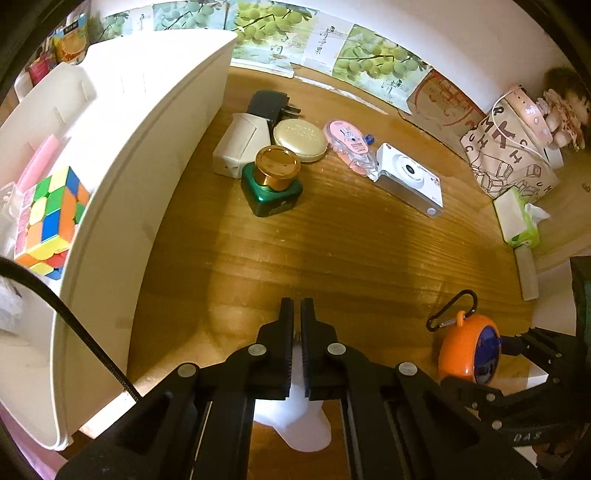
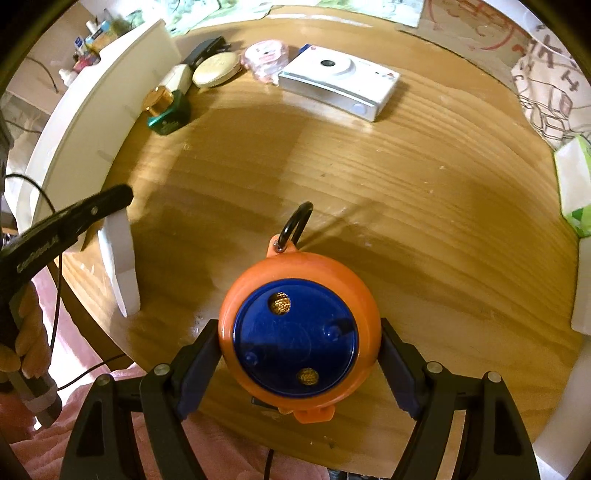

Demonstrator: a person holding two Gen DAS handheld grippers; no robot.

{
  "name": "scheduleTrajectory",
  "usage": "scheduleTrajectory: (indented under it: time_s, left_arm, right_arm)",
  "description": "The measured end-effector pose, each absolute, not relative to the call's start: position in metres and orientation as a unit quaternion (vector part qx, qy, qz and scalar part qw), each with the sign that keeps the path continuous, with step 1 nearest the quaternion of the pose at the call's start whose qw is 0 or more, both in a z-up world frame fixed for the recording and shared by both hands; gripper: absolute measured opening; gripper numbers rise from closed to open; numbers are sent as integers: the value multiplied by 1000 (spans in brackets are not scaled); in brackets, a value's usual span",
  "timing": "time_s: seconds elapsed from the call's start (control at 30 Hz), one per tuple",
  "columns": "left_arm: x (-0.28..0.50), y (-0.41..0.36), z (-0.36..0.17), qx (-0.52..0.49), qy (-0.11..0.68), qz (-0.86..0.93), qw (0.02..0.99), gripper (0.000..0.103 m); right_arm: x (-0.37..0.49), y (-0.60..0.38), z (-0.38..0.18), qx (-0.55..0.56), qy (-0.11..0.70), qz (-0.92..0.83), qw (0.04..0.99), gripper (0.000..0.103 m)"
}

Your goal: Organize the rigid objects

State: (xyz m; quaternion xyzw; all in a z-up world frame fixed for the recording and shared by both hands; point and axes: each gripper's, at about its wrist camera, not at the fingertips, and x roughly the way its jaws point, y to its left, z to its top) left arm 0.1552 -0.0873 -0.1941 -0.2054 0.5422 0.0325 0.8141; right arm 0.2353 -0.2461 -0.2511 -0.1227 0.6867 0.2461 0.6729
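Your worktop [image 1: 332, 251] was a round slab of honey-coloured wood with a clear running grain and a soft sheen, set against a white wall lined with printed sheets of green grapes [image 1: 258, 22]. A smooth white plastic organiser bin [image 1: 147, 122] curved along its left edge, and a glossy colour-tiled puzzle cube [image 1: 50, 218] sat inside one of its compartments. Near the far side you had a cluster of hard things close together: a squat green jar with a shiny gold lid [image 1: 271, 181], a cream oval case [image 1: 300, 140], an off-white angular block [image 1: 242, 144] and a black plug adapter [image 1: 267, 103]. A pink correction-tape dispenser [image 1: 347, 142] lay just beside a white boxy camera [image 1: 410, 177]. A printed cloth bag [image 1: 513, 155] and a green tissue pack [image 1: 517, 218] stood at the right rim. Your left tongs [image 1: 297, 306] were closed with nothing between the ribbed black fingers, hovering over bare wood beside the bin. Your right tongs [image 2: 299, 339] gripped the round orange speaker [image 2: 299, 332] by its rubbery sides, above the worktop's near edge, its blue face with two gold mesh ports turned to the camera and a black carabiner [image 2: 295, 225] clipped to its loop.
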Motion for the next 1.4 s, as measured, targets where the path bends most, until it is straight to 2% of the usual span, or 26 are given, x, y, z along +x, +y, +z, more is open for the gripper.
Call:
scheduleTrajectory:
  time_s: [0.23,0.63,0.87,0.97,1.13,1.17,1.27,1.37,1.4]
  left_arm:
    - [152,-87,-176,-208,536,22,818,1]
    - [157,-91,-120,-173,481,-29,859,0]
    - [165,-90,-121,-160,499,-33,851,1]
    - [166,-91,-126,-156,510,-27,846,12]
    - [169,-88,-140,-162,540,-10,826,18]
    - [169,-86,-146,-168,550,-5,818,21]
    - [169,-84,-157,-180,569,2,802,44]
    - [168,-85,-165,-187,580,4,793,46]
    - [168,-85,-167,-188,586,3,788,50]
  right_arm:
    - [243,-251,-239,-108,676,246,686,81]
    - [238,-238,-191,-98,644,259,713,81]
    - [246,-238,-165,-93,624,265,729,81]
    - [247,-239,-159,-91,618,262,735,81]
    - [246,-241,-152,-87,610,259,743,81]
    - [246,-243,-149,-87,609,258,745,81]
    - [244,-247,-145,-83,607,255,748,81]
    - [242,-251,-142,-81,608,252,749,81]
    - [241,-251,-142,-81,608,251,748,81]
